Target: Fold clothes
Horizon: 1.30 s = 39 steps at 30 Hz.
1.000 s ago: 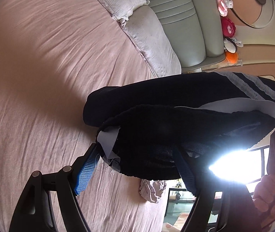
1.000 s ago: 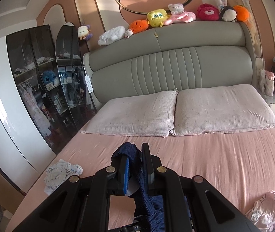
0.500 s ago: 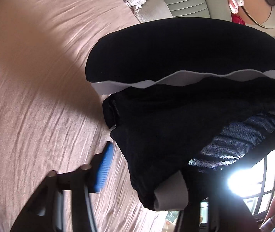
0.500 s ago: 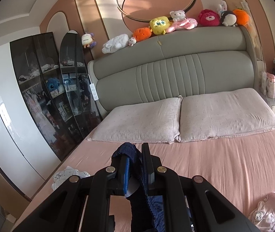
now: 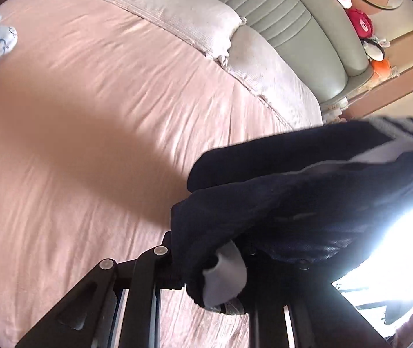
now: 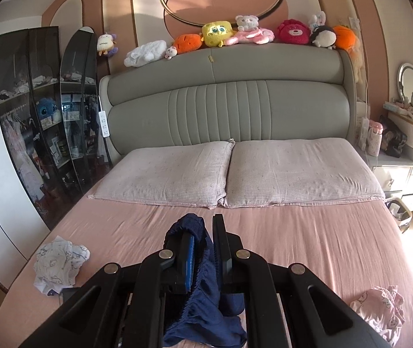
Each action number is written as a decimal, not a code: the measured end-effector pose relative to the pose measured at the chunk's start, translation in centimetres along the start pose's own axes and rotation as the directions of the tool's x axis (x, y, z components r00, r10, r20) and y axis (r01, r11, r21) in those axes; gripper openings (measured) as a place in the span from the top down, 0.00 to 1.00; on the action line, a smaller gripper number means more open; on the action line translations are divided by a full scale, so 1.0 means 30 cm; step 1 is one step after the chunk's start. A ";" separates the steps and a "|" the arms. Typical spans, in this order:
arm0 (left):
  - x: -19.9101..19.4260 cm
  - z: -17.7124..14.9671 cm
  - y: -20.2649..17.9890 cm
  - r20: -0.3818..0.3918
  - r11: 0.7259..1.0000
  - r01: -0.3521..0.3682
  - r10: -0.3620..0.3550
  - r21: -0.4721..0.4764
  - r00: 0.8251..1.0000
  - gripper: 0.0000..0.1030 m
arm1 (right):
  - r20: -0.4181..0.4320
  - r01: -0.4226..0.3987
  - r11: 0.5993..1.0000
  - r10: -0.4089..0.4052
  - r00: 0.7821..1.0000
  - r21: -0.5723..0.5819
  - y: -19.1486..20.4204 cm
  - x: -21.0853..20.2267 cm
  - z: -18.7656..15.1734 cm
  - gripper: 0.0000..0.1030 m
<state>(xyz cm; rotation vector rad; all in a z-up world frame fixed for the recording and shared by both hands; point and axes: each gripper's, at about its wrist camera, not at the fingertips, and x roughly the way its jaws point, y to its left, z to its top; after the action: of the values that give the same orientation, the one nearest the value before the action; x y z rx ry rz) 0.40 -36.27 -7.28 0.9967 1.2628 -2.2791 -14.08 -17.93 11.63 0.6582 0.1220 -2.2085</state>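
Observation:
A navy blue garment with grey-white trim (image 5: 293, 191) hangs in the air above the pink bed sheet (image 5: 90, 145), stretched between both grippers. My left gripper (image 5: 206, 264) is shut on one end of it; the cloth covers its fingertips. My right gripper (image 6: 203, 240) is shut on the garment's gathered edge (image 6: 195, 261), which bunches up between its two fingers and drapes down below them.
Two pale pillows (image 6: 235, 171) lie against the grey headboard (image 6: 221, 107) with plush toys on top. A white printed garment (image 6: 58, 264) lies crumpled at the bed's left edge, a pink one (image 6: 380, 310) at the right. Dark wardrobe left, dresser right.
The left gripper has swung with the garment, which has dropped lower and to the right in its view. The right gripper has stayed shut on the cloth and pulled back slightly.

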 end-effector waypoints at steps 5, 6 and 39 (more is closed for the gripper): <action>-0.139 0.104 0.007 0.140 0.993 -0.080 0.066 0.092 0.988 0.86 | -0.058 0.041 0.999 -0.039 0.998 0.022 -0.047 0.043 -0.033 0.92; -0.158 0.116 0.005 0.161 0.990 -0.090 0.071 0.112 0.984 0.86 | -0.075 0.043 0.999 -0.041 0.996 0.028 -0.058 0.053 -0.043 0.92; -0.156 0.214 -0.053 0.111 0.986 0.036 -0.054 0.163 0.992 0.86 | -0.200 0.025 0.997 -0.009 0.980 0.079 -0.121 0.140 -0.185 0.92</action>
<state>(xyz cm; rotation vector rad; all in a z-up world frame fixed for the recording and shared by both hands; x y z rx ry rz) 0.06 -40.94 -0.68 0.8823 1.0793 -2.4676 -16.67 -16.73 4.31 0.9274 0.1418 -2.1687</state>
